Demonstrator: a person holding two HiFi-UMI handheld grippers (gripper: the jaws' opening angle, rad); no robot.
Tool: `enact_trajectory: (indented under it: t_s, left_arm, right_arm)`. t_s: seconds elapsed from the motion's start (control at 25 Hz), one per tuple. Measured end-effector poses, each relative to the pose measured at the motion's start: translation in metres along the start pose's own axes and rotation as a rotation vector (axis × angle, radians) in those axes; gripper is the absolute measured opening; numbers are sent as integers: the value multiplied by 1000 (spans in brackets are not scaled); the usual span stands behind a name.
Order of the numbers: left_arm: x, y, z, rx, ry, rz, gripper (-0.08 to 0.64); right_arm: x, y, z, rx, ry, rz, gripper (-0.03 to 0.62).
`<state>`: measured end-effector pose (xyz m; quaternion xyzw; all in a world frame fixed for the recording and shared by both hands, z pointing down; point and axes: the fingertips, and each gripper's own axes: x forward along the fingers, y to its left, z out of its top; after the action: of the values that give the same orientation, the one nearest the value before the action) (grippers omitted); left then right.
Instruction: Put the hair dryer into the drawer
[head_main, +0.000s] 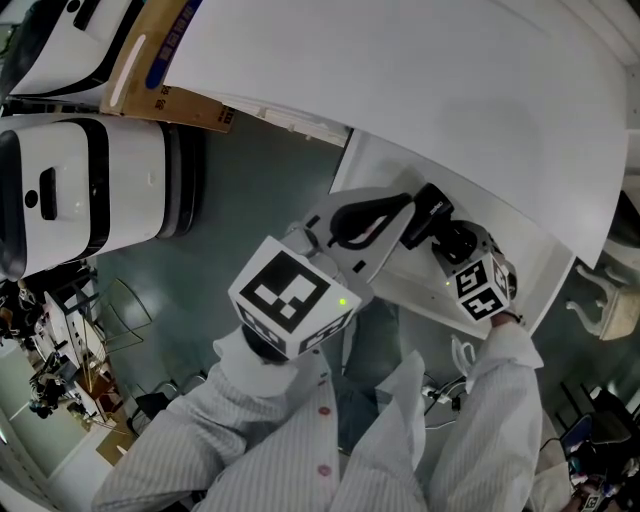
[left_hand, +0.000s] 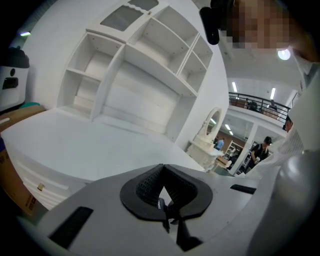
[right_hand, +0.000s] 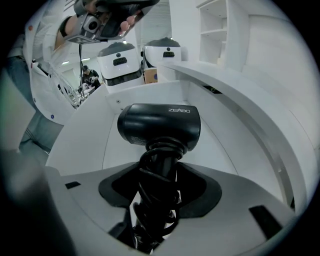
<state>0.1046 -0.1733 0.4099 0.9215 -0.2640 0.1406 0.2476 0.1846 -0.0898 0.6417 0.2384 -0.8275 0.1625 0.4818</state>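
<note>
Black hair dryer (right_hand: 159, 126) clamped by right hand-held gripper (right_hand: 154, 197).

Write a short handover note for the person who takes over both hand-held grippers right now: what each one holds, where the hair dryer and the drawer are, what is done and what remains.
Left hand-held gripper: jaws together, nothing between them; it points across the white desk top.
Right hand-held gripper: shut on the handle of the hair dryer, over its wrapped cord.
Drawer: open. The hair dryer is held inside it; whether it touches the floor cannot be told.
Done: drawer open, dryer grasped and brought in.
Left: set it down, open the right jaws, withdraw, then probably close the drawer.
</note>
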Motion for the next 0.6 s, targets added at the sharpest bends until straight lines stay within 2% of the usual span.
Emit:
enact_trajectory:
  t_s: [0.6]
  left_arm:
    - [5, -6, -3, -8, -2, 11, 9]
  right_arm:
    - [16, 11, -25, 7, 9, 4, 215]
